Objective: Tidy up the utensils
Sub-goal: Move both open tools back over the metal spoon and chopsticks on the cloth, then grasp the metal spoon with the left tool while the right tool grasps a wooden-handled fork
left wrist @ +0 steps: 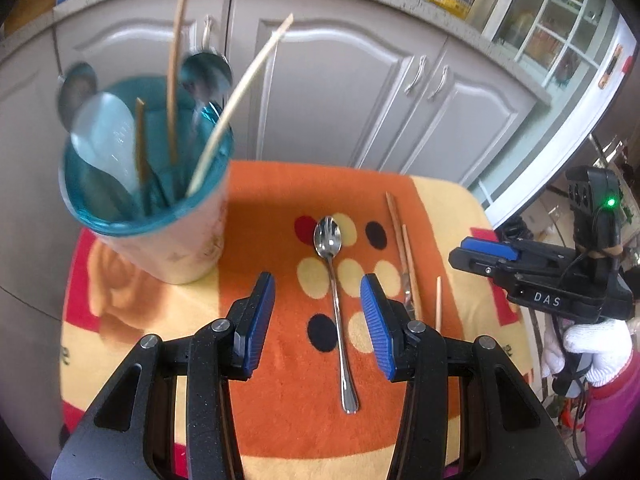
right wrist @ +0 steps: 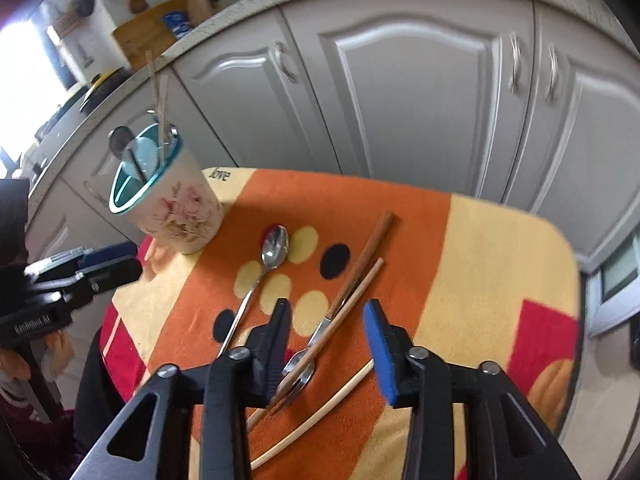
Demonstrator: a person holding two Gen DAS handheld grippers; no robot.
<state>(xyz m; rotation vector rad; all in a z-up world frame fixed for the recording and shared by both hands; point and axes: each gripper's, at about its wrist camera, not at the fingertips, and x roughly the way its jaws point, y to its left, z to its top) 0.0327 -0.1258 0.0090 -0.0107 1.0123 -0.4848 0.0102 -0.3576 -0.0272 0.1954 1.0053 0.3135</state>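
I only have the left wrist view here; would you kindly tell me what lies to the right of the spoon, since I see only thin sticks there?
Observer: A fork lies there, tines toward the right gripper, under a brown chopstick.
Operator: Thank you. Is the right gripper holding any of them?
Observer: No, its jaws stand open above them, touching nothing.
Operator: And what is on the cup's side?
Observer: The cup has a pink flower print on its white wall.
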